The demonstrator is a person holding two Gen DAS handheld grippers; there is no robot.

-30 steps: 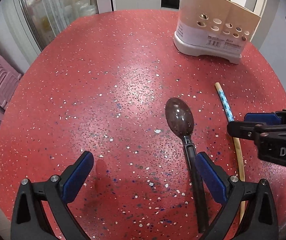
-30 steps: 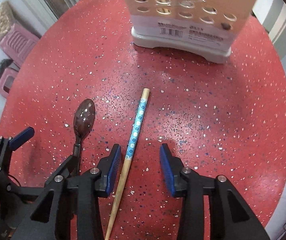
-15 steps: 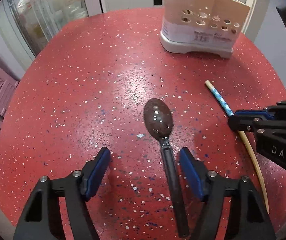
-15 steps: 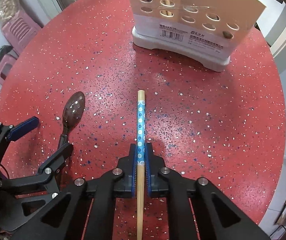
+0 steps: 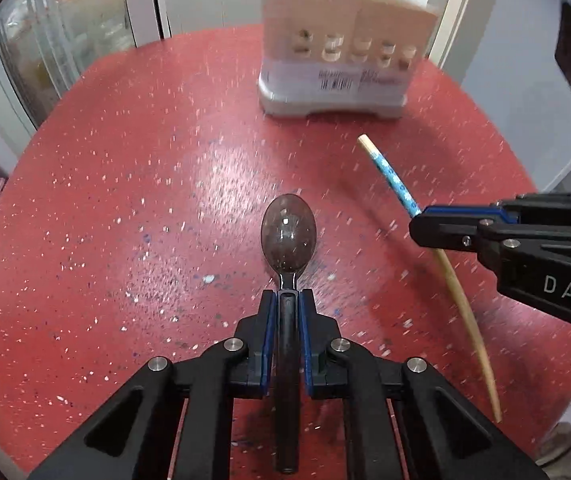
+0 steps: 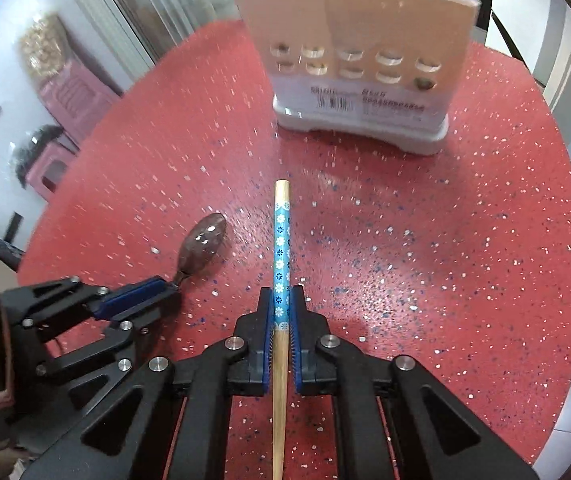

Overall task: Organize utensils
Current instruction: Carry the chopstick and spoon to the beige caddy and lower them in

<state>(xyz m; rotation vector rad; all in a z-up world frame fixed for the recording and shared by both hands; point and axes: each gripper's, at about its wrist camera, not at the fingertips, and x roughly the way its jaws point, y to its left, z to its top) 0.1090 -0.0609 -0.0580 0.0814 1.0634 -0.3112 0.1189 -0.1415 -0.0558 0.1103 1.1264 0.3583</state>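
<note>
Dark spoon point(image 5: 288, 236) pinched at its handle by the left gripper point(image 5: 288, 300), bowl pointing straight ahead, long axis in line with the fingers. Utensil holder point(image 5: 341, 56) stands far, slightly right, on the red table point(image 5: 125, 200). At right, the right gripper point(image 5: 425, 224) clamps a chopstick point(image 5: 389, 172), its tip angled toward the holder.

Right wrist view: right gripper point(image 6: 281, 300) pressed together on the chopstick point(image 6: 281, 232), which runs near to far, tip aimed at the holder point(image 6: 357, 60) dead ahead. Spoon point(image 6: 203, 244) sits left. Right side looks nearer the holder, though blur makes this uncertain.
</note>
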